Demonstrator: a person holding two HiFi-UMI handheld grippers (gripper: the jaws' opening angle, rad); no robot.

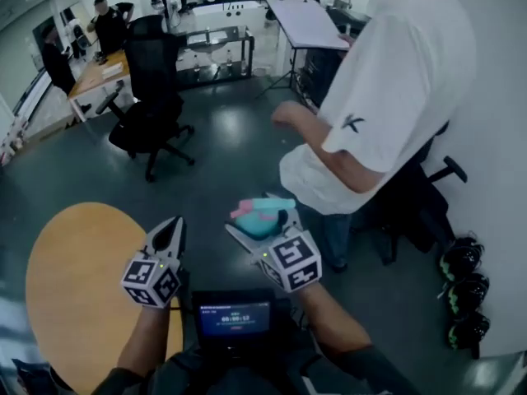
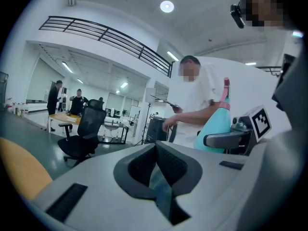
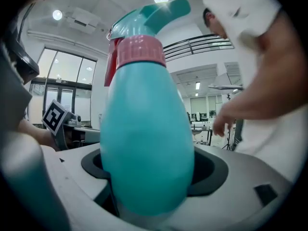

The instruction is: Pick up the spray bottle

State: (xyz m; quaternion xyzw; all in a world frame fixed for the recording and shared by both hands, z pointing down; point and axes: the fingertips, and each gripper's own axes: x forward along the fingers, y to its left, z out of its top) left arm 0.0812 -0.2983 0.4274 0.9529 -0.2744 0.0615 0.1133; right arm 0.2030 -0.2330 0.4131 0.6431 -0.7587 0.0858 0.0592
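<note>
Spray bottle (image 3: 144,138): smooth plastic, probably light, slippery | right gripper (image 1: 263,230): grasping its belly | left gripper (image 2: 156,160): clenched, empty

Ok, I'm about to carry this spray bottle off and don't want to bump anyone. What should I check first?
1. Grip: ok, right gripper shut on the spray bottle.
2. Bottle upright: ok, nozzle on top.
3. Left gripper free: ok, shut, nothing in it.
4. Way ahead: not ok, a person in a white shirt stands close in front.
5. Bottle's fill: cannot tell.
</note>
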